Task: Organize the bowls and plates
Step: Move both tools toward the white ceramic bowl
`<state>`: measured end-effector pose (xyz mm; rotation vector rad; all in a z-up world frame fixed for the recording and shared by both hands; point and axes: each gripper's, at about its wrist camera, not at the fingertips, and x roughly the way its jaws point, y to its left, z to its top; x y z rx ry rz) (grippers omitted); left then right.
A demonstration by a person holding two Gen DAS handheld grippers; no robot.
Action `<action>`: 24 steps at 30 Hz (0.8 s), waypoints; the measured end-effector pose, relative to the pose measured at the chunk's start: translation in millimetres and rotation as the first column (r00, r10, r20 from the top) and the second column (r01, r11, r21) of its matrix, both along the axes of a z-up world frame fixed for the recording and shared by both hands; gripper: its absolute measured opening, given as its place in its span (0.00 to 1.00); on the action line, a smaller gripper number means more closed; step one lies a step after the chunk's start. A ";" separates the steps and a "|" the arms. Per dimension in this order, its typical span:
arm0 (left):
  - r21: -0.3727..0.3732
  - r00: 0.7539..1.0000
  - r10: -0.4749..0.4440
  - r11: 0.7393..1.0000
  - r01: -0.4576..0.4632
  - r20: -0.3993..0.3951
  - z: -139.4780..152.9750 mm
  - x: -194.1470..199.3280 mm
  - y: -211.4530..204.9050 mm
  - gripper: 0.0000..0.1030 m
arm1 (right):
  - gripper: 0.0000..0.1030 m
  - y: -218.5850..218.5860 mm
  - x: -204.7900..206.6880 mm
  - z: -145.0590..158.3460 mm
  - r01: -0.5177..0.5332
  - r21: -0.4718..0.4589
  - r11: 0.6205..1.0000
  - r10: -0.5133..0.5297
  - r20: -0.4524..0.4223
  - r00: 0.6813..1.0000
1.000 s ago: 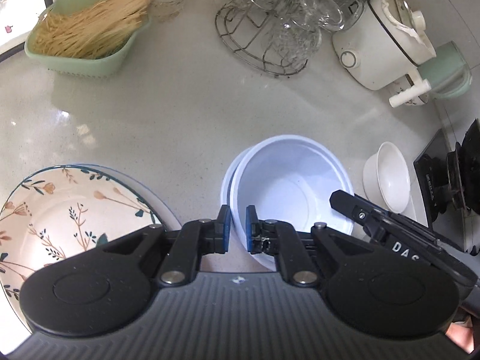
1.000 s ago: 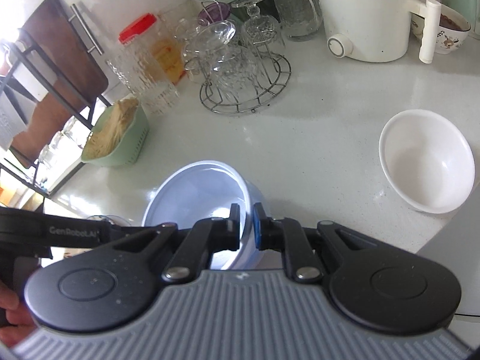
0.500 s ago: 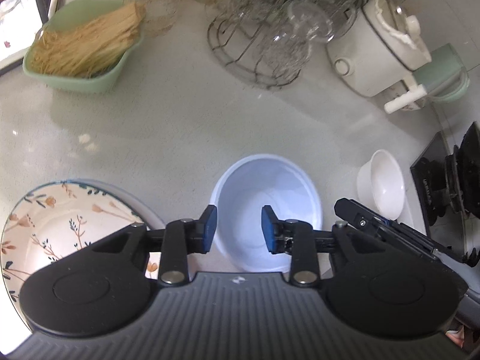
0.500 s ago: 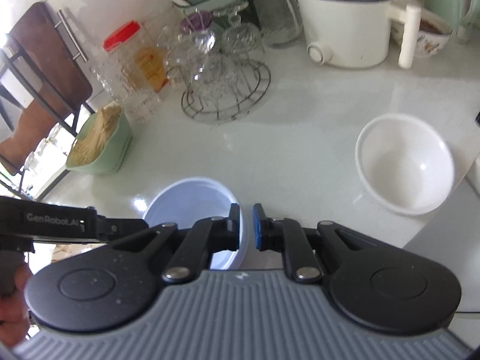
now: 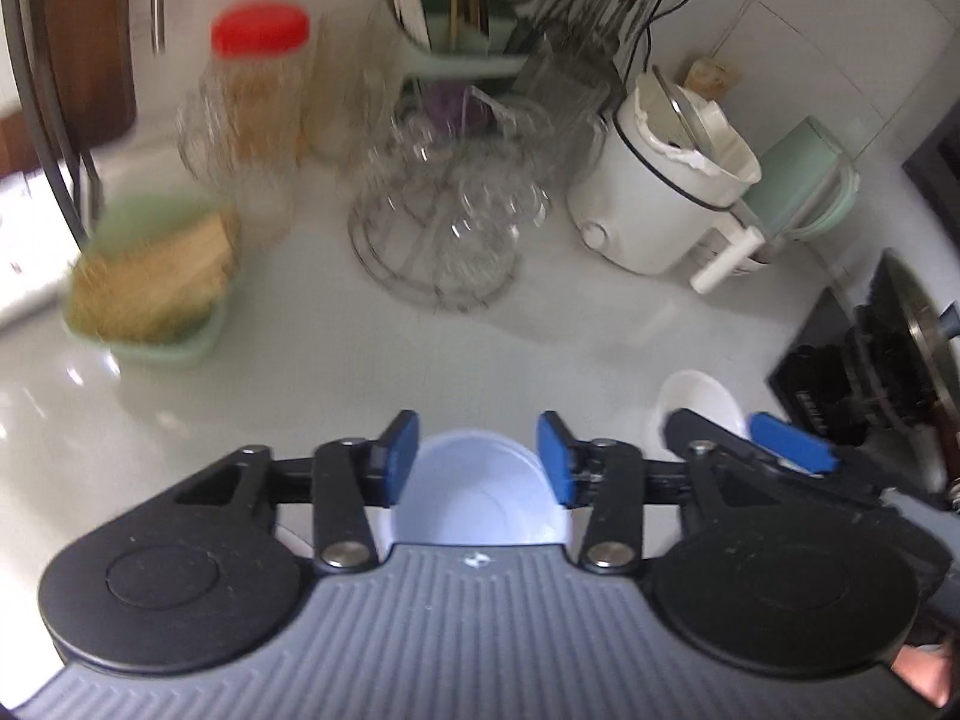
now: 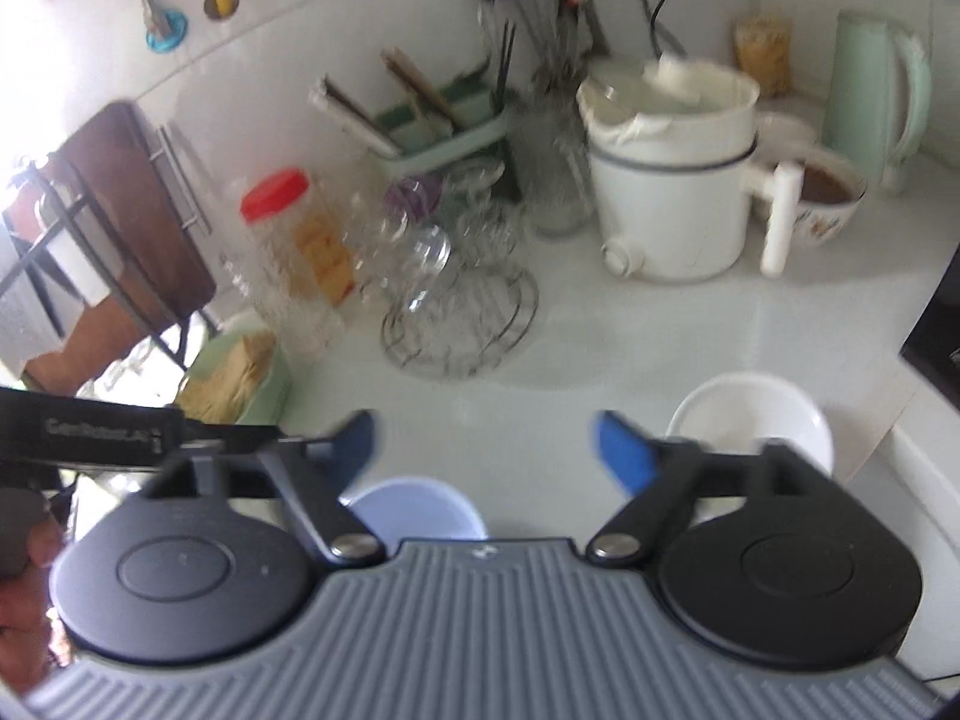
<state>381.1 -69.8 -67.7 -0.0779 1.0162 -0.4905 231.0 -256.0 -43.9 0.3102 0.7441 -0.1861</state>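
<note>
A pale blue bowl [image 5: 477, 498] rests on the white counter, seen from above between the blue pads of my left gripper [image 5: 477, 444]. The jaws are opening and the pads stand clear of the rim. In the right wrist view the same blue bowl [image 6: 414, 507] lies low between the arms of my right gripper [image 6: 486, 438]. Its jaws are opening wide with nothing in them. A small white bowl [image 6: 750, 420] sits to the right; the left wrist view shows this white bowl [image 5: 699, 405] beyond the right gripper's finger [image 5: 792, 441].
At the back stand a green basket of pale sticks [image 5: 150, 288], a red-lidded jar [image 5: 258, 102], a wire rack of glasses [image 5: 444, 240], a white cooker pot [image 5: 654, 198] and a green kettle [image 5: 798, 180]. A black stove [image 5: 888, 348] borders the right edge.
Both grippers were shut on the blue bowl's rim; both have let go, opened and risen. The bowl stays on the counter. The flowered plate has dropped out of view.
</note>
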 end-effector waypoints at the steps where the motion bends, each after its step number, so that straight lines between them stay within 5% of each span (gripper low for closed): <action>1: 0.008 1.000 0.003 1.000 -0.004 0.025 3.3 -1.5 0.3 0.58 | 0.85 -0.5 0.1 0.8 0.013 -0.012 1.000 -0.013 -0.006 1.000; 6: -0.003 0.999 0.014 1.000 -0.014 0.047 8.5 -3.2 5.0 0.71 | 0.85 -7.6 -5.3 1.7 0.065 -0.013 0.998 -0.065 0.003 0.998; 24: -0.012 0.991 -0.034 0.999 0.036 0.130 15.3 -14.9 -56.7 0.72 | 0.85 -65.0 -40.5 11.0 0.207 -0.048 0.977 -0.204 0.069 0.977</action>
